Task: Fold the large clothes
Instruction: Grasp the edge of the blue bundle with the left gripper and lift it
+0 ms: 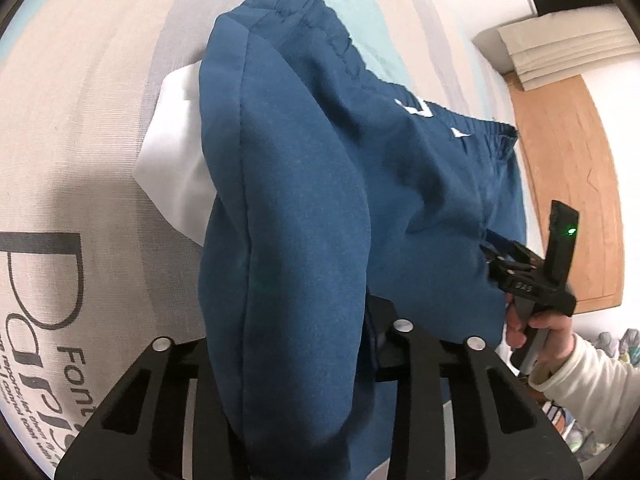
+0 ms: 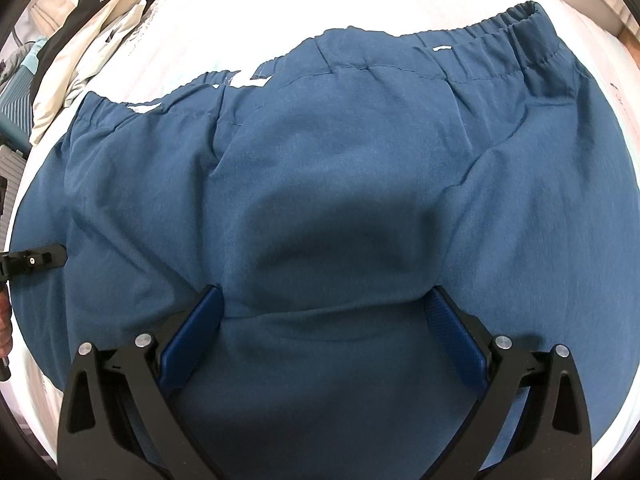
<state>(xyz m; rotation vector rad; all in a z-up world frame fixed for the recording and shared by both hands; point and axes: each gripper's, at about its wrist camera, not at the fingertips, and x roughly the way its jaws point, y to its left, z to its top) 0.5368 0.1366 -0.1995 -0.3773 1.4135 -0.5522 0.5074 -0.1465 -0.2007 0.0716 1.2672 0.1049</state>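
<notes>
Garment: blue trousers, waistband away from me, spread on the striped bedspread.
Left gripper: I see cloth draped over it; I cannot tell how the jaws stand.
Right gripper: jaws spread wide, blue pads bracketing a fabric hump.
Under trousers: white cloth.
Background: folded jacket.

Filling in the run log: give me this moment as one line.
step: folding | item: blue pants on bed | left gripper: shut on pants | right gripper: open, over pants
</notes>
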